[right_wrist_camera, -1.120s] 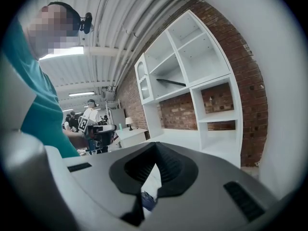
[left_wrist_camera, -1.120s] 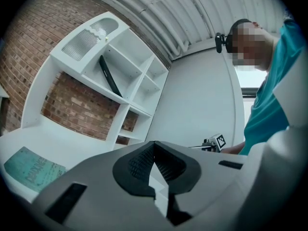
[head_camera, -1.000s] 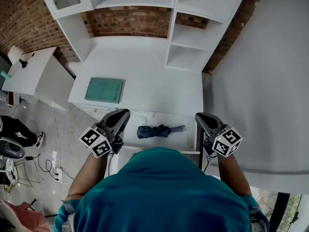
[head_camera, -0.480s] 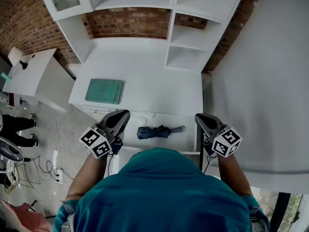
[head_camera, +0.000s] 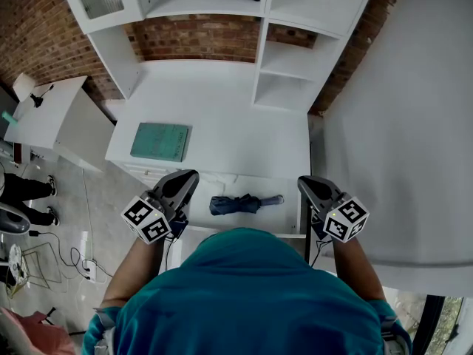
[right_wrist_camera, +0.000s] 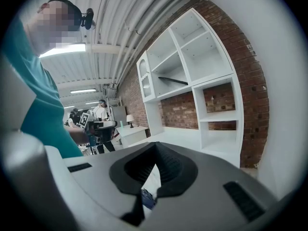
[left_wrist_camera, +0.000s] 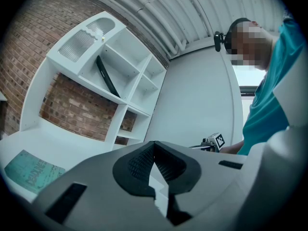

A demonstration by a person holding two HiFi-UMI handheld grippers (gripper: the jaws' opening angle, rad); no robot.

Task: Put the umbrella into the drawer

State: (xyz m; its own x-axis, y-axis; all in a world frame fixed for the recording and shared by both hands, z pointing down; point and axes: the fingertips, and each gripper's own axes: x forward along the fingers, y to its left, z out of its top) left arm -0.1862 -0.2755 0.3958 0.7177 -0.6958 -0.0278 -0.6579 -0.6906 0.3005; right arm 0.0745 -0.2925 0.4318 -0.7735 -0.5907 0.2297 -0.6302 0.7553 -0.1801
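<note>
Workroom with a pale floor (head_camera: 81, 198) and a white table (head_camera: 222, 117) set against a brick wall (head_camera: 199, 35), seen from steeply above. At the bottom of the frame the person's teal shirt (head_camera: 244, 294) is filling the foreground.

Just above it the two tools are hanging at matching height. The left tool (head_camera: 190, 174) is sitting left of centre and the right tool (head_camera: 302, 181) right of centre. Both are clenched on nothing, their ribbed pads meeting at the tips in each tool's own view.

Between them the open drawer (head_camera: 284, 214) is projecting from the table front toward the viewer. The folded dark blue umbrella (head_camera: 242, 203) is lying flat inside it.

The umbrella's long axis is running left to right across the frame, square to the drawer's travel. Its slim handle end is pointing toward the right tool and its bulkier folded end toward the left tool. Neither tool is clearly nearer, and neither is touching it.

The umbrella looks already placed. Shutting the drawer, if that is wanted, would probably mean pushing its front toward the top of the frame.

Further up, a teal book (head_camera: 160, 140) is resting on the tabletop, well apart from the drawer. Beyond it white shelving (head_camera: 295, 65) is rising against the brick.
</note>
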